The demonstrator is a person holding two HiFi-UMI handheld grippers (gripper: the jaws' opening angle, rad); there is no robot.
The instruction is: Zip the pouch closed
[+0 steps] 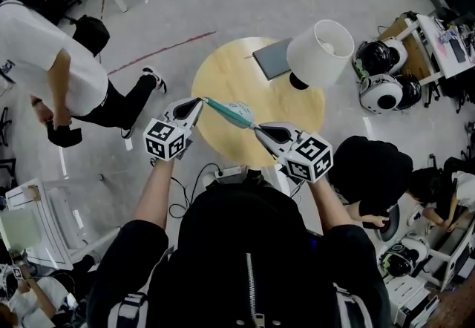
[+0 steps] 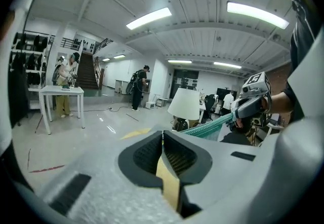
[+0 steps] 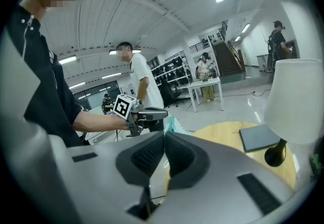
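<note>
Pouch [image 1: 231,113] hangs stretched above the table [image 1: 223,70]. We read the left gripper [image 1: 199,102] as clamped on one end and the right gripper [image 1: 260,128] as clamped on the other. Our worry: the left's thin tip-hold slips under tension, stalling the zip.

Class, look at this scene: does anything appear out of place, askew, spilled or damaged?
Nothing is spilled or damaged. The one unusual thing: the teal pouch is stretched between the left gripper and right gripper over the round table, not lying flat. The lamp stands upright.
</note>
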